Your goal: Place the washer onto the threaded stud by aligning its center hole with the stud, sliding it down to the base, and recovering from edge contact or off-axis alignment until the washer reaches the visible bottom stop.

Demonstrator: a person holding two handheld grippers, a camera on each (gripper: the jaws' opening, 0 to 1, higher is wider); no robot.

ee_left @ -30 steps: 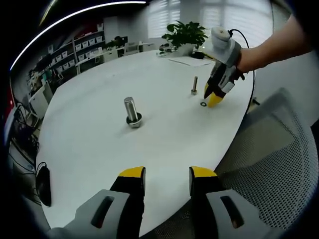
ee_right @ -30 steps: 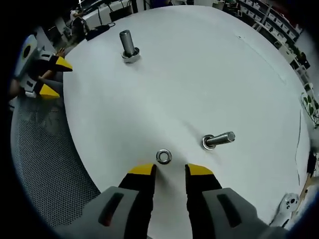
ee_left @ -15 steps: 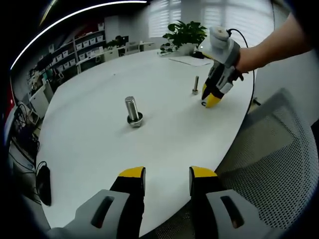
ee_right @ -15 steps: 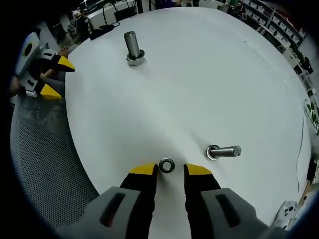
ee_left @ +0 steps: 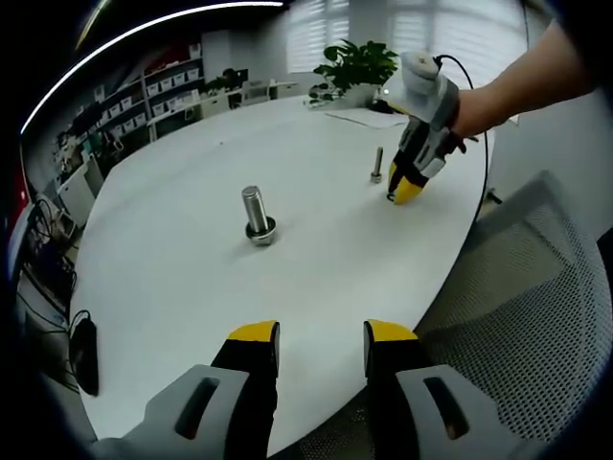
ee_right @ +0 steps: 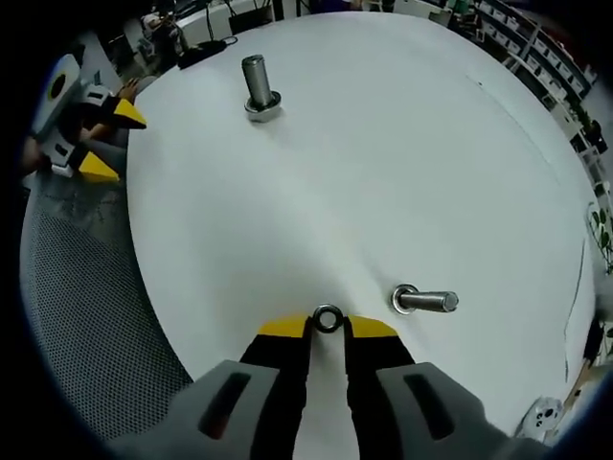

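Washer [ee_right: 328,319] lies flat on the tabletop [ee_right: 383,153], pinched between the right claw [ee_right: 327,327] tips just beside the small stud [ee_right: 424,301], one of two studs, while the left claw [ee_left: 321,333] hangs spread.

white round table [ee_right: 402,144] | large bolt [ee_right: 257,88] | threaded stud [ee_right: 424,301] | washer [ee_right: 328,319]

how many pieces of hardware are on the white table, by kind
Studs standing upright: 2, a thick one and a thin one.
Washers: 1, a small ring flat on the table, between the right gripper's yellow tips.
Total: 3.
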